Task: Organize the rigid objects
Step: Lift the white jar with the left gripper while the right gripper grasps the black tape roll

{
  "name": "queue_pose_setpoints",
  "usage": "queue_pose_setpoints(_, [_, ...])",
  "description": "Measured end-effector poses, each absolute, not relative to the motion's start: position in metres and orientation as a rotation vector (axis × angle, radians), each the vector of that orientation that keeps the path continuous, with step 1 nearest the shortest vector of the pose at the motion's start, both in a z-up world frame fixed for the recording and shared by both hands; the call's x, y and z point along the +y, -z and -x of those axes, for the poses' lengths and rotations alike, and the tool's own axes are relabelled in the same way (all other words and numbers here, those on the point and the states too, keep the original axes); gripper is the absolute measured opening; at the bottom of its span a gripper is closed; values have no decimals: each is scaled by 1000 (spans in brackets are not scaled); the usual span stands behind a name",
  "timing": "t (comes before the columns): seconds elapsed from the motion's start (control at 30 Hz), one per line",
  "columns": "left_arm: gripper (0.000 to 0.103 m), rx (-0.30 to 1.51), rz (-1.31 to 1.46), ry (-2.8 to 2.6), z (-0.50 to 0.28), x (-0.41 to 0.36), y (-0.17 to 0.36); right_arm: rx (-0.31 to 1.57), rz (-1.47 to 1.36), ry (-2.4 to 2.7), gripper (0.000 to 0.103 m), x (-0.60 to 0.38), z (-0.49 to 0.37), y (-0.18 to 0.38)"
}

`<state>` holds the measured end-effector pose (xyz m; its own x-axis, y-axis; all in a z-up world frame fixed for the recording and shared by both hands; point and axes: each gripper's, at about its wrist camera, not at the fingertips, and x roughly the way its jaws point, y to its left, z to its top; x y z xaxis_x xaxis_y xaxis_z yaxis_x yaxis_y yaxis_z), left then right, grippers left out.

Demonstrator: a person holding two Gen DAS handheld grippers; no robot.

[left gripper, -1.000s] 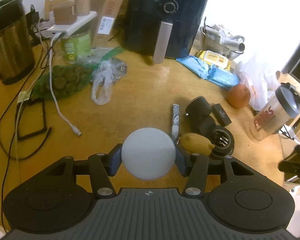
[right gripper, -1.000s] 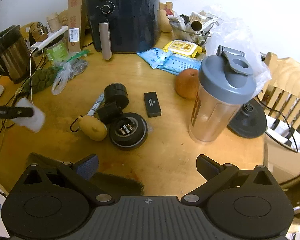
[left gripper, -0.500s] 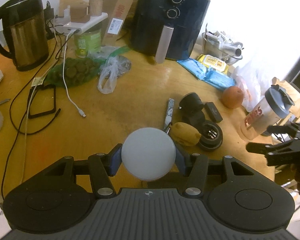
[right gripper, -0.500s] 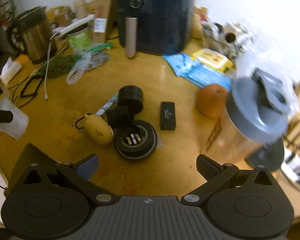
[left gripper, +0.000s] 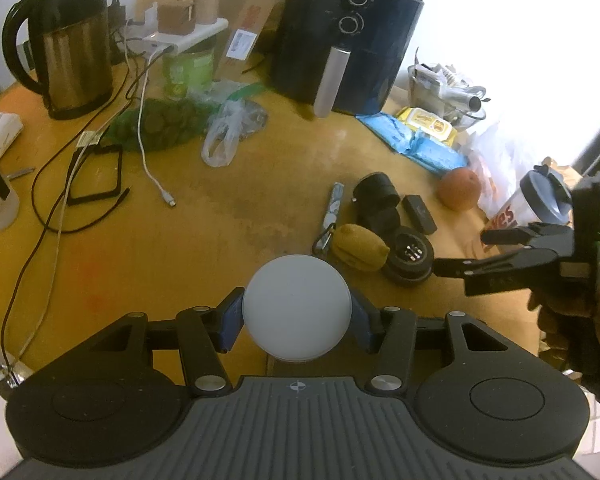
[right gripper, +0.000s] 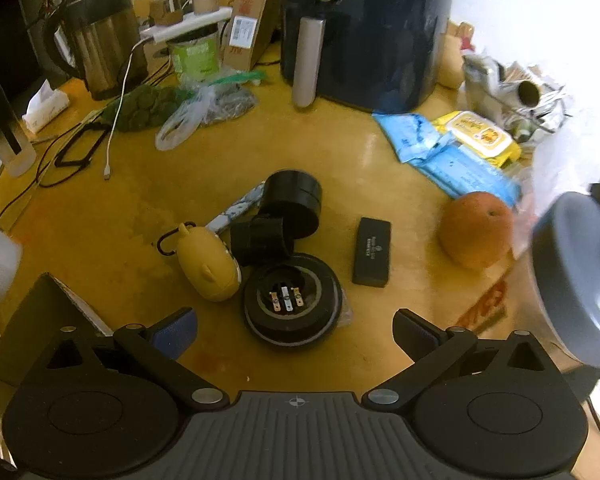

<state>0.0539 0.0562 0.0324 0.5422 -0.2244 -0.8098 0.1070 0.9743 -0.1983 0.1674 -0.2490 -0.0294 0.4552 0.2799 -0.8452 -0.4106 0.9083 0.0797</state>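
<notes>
left wrist view has the big table [left gripper: 228, 216] with bare wood mid-left, and the left gripper [left gripper: 296, 316] pinching a white round thing [left gripper: 296, 308] above the near edge. only the right wrist view shows the right gripper [right gripper: 296, 332] spread wide, empty, over the black disc [right gripper: 292, 300] beside the yellow case [right gripper: 210, 266].
</notes>
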Motion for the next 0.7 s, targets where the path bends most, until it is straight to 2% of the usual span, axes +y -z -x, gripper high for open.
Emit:
queue_pose_setpoints(0.37, [53,989,166,177,-44,64,-32,1015,209,-533,102,-227,-192,55])
queue_pose_setpoints(0.43, [53,989,172,170,-43,67,-32,1022,211,-520,92,-227,-198,63])
queue_pose_setpoints(0.7, [53,999,203,130,-41,79,-30,1060,277,-509,85,-219,-215,86])
